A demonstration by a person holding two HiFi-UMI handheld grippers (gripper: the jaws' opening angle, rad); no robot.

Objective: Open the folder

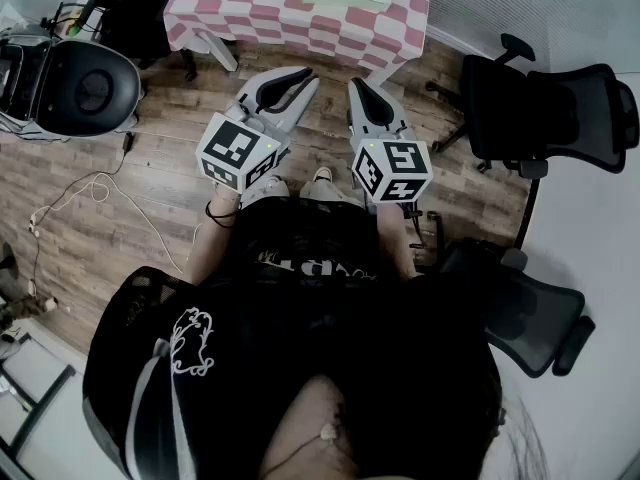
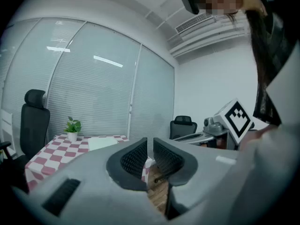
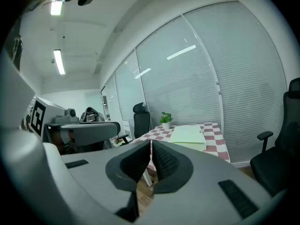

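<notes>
Left gripper view, unlike head view, shows plant [image 2: 72,127] near the folder [image 2: 103,143].

A wood plank floor [image 1: 150,168] runs under a bench [image 1: 250,8] draped in pink-and-white checked cloth, with a small potted plant [image 3: 165,120] at its far end. Black office chairs [image 1: 560,108] stand nearby. Glass walls with closed blinds [image 3: 225,69] enclose the room, and strip lights [image 3: 59,62] glow overhead.

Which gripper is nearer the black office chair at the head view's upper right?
Right. The right gripper sits left of the black office chair; the left gripper lies farther left, beyond it.
</notes>
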